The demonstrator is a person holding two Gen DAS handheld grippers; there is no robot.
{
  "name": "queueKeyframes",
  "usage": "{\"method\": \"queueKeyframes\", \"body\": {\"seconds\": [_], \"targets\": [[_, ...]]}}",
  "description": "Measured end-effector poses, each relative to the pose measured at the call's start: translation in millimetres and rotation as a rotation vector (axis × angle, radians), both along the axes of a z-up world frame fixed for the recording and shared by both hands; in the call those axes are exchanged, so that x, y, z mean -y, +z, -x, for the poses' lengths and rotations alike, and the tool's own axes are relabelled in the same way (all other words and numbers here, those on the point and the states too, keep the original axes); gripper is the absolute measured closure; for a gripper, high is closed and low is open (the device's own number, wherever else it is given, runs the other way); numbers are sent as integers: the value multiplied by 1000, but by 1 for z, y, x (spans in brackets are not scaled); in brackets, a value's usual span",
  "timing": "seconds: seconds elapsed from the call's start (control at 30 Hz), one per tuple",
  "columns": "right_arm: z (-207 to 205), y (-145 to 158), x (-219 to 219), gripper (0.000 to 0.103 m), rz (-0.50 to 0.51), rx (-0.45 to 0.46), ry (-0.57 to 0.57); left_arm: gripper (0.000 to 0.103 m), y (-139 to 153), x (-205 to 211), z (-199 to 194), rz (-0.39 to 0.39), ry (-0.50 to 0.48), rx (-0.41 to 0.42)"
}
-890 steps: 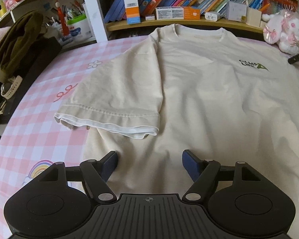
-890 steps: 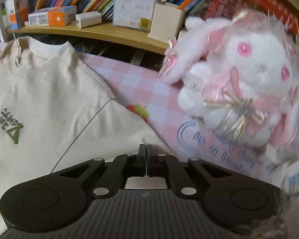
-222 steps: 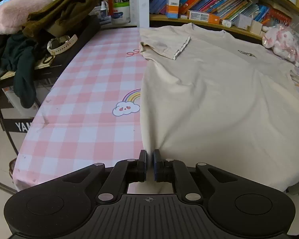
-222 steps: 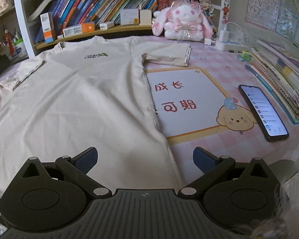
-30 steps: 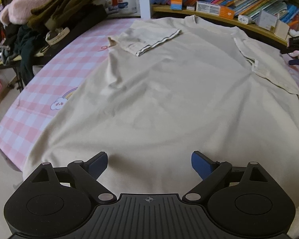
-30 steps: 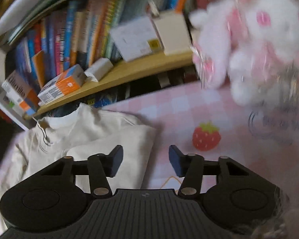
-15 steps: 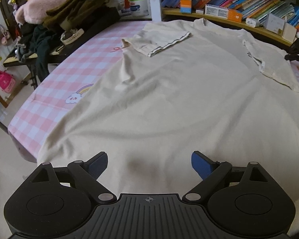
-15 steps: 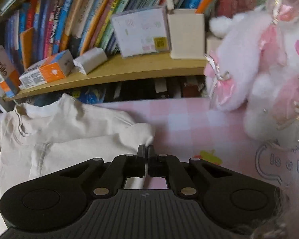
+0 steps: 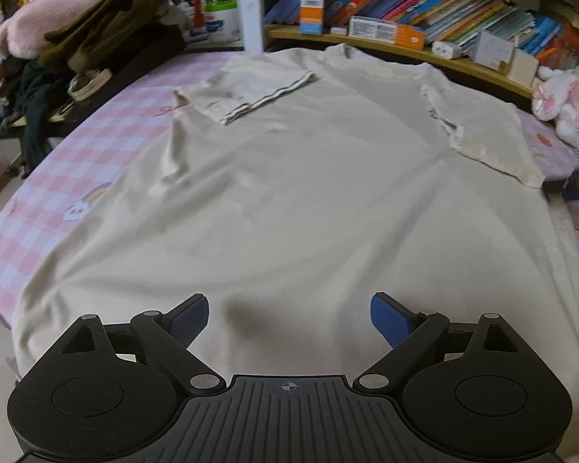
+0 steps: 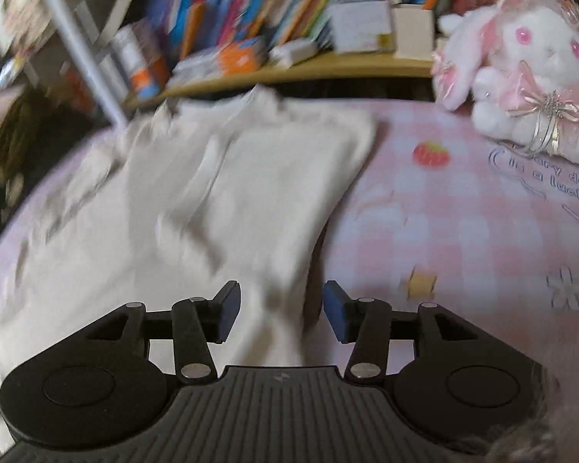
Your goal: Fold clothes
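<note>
The cream T-shirt (image 9: 301, 193) lies flat on the pink checked worktop (image 9: 77, 177), collar toward the bookshelf (image 9: 424, 54) and hem toward the left gripper (image 9: 289, 318), so its long axis runs straight away from that gripper. Both sleeves are folded in over the body: the left sleeve (image 9: 251, 88) near the collar, the right sleeve (image 9: 482, 135) along the far right side.

The left gripper hangs released over the hem, pads wide apart with nothing between them, and is the nearer one to the bottom edge. The right gripper (image 10: 278, 310) sits at the shirt's right side edge, which runs up between its pads toward the shoulder; the pads do not press on it (the view is smeared, so the exact gap is hard to judge). A plush rabbit (image 10: 529, 58) sits well clear to the right.

Half a second ago the right gripper was clenched at the sleeve corner; its jaws have just been opening, and the sleeve now lies released on the shirt. The left view shows the shirt a little more squarely than a second ago.
</note>
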State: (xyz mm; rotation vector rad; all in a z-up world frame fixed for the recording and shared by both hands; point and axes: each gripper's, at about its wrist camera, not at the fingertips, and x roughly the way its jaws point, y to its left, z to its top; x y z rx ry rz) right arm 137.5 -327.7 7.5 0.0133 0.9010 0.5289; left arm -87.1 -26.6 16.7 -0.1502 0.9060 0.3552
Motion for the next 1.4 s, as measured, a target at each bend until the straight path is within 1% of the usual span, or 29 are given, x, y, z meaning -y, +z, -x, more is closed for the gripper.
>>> {"method": "queueKeyframes", "body": {"seconds": [0.03,0.07,0.1,0.23,0.27,0.37,0.43,0.47,0.5,0.53,0.57,0.63,0.67,0.77,0.83,0.9,0.97,1.03,1.1,1.2,1.3,1.4], "targets": [[6,-4,-3,62,27,9,2,10,1,2,0,-3,-5,3],[13,-7,-6,81,55,19,4,10,2,2,1,-7,-4,5],[18,-10,-8,98,78,27,4,10,3,3,3,-11,-2,7],[17,-12,5,98,55,26,-45,10,7,4,9,-24,7,13],[16,-12,8,98,47,23,-41,10,7,3,11,-21,20,9],[15,-11,4,98,71,30,-22,10,7,0,17,-16,49,5],[16,-11,4,91,73,32,-17,10,8,1,21,-17,51,7],[17,-10,4,77,62,29,-13,10,8,1,22,-15,52,8],[18,-10,4,55,52,27,-13,10,8,1,23,-13,53,10],[22,-8,4,48,54,32,-19,10,8,1,22,-10,52,12],[25,-6,4,42,56,38,-25,10,8,0,21,-7,50,16],[33,-1,5,34,60,49,-38,10,10,-1,19,1,40,30],[36,1,5,26,63,56,-44,10,11,-1,17,3,32,39],[55,12,6,14,70,98,-68,10,15,-2,12,7,-1,69],[70,18,5,10,75,127,-95,10,18,-5,8,9,-26,89],[85,24,3,3,82,156,-123,10,21,-8,6,11,-52,108],[103,29,-1,0,95,185,-149,10,24,-13,6,13,-76,126],[120,33,-6,0,94,206,-167,10,26,-19,8,18,-93,141],[138,37,-9,0,68,212,-188,10,28,-27,13,20,-111,152],[162,39,-16,0,23,197,-210,10,29,-38,22,21,-136,167],[181,41,-31,0,38,201,-229,10,29,-53,34,23,-152,176],[201,44,-48,0,58,227,-244,10,28,-65,49,14,-176,191]]}}
